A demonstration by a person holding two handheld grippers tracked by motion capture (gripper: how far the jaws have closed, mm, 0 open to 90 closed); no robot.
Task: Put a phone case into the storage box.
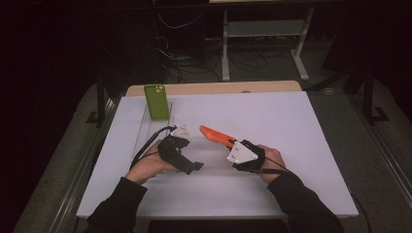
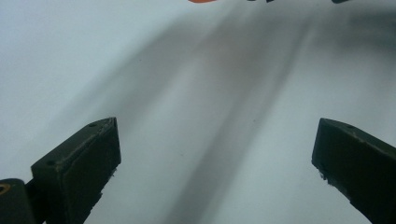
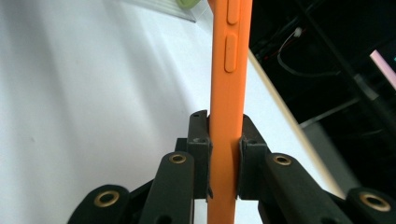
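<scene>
Right claw [image 3: 223, 158] pinches the orange phone [image 3: 229, 93] across its thin, stiff, slick edges; left claw [image 2: 215, 163] is spread, empty.

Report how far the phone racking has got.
Done: the green phone stands upright in the clear rack. In hand: the right gripper is clamped on the orange phone, held above the white table. Left: probably racking it; the left gripper is open and holds nothing.
</scene>
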